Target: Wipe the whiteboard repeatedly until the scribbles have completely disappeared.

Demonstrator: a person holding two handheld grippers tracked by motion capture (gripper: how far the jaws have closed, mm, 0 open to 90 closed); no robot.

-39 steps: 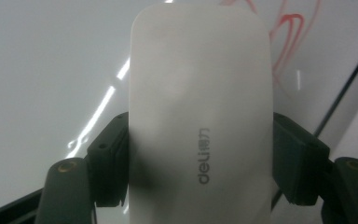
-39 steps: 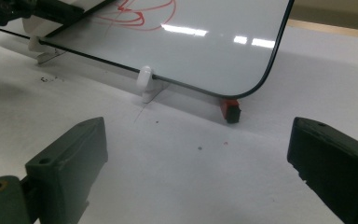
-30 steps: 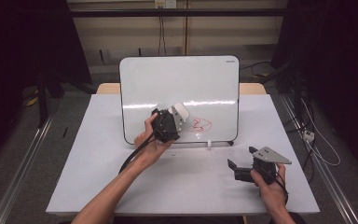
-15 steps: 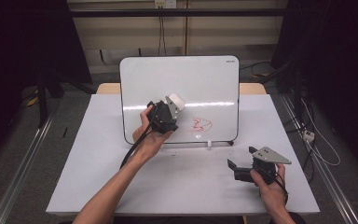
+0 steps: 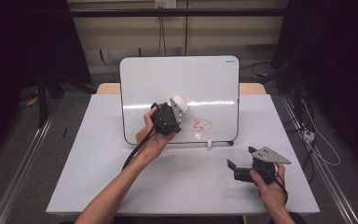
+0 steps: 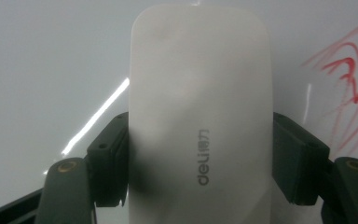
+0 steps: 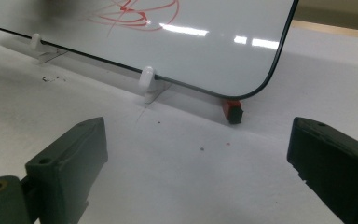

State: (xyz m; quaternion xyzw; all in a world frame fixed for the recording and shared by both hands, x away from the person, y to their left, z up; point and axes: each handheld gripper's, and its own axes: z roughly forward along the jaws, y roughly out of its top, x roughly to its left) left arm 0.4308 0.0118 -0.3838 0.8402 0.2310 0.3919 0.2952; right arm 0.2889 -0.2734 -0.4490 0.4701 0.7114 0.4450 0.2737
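A: Which step do we have in hand here?

B: We judge it to be the wiping step. Our left gripper (image 5: 175, 108) holds the eraser (image 6: 200, 121) clamped between its jaws, one pad pressing on each long side, and the eraser's face lies against the board (image 5: 158, 84). The red scribble (image 5: 199, 124) sits just to the right of the gripper and slightly below it, apart from the eraser.

A: And the right gripper?

B: Our right gripper (image 5: 242, 167) rests low on the table (image 5: 88, 168), well apart from the left one, with its jaws wide and nothing between them. Ahead of it we see the board's lower edge, a white clip (image 7: 146, 77) and a small red foot (image 7: 233, 110) at the corner.

A: What does the next move call for?

B: In our judgement, a sweep of the eraser to the right and a little down, across the scribble, with the grip kept firm and the face kept flat on the board. The board stands propped at a tilt, so we would press gently; a hard push could tip or slide it. The right gripper could steady the board's edge if needed.
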